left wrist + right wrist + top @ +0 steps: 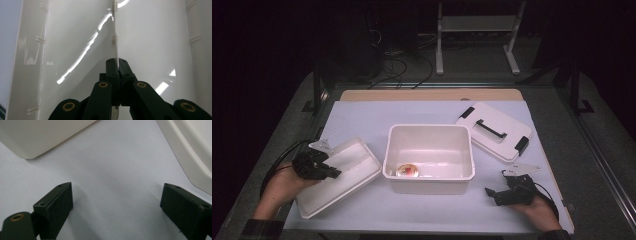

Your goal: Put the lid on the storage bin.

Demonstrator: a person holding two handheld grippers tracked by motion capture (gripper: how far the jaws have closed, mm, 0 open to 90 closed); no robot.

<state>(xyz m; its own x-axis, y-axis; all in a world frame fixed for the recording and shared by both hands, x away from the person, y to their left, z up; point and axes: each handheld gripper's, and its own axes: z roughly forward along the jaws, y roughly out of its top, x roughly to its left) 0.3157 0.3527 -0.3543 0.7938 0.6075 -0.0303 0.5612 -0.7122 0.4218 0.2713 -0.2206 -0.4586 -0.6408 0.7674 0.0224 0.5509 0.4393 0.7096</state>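
Dim room hides much; on my worktop one bin, one lid, one tray pinched by left hand-held gripper; right hand-held gripper spread.

A tray lies left of the bin, a lid behind right.

From my remote seat I see a pale lavender sheet-covered worktop under bright light, while the room around it lies in near darkness. A strip of bare light wood shows along the worktop's far edge. Beyond that edge, on the grey carpeted floor, stands a white metal frame with two splayed legs. Left of the frame, black cables loop across the floor. Dark metal rails run along the worktop's right side.
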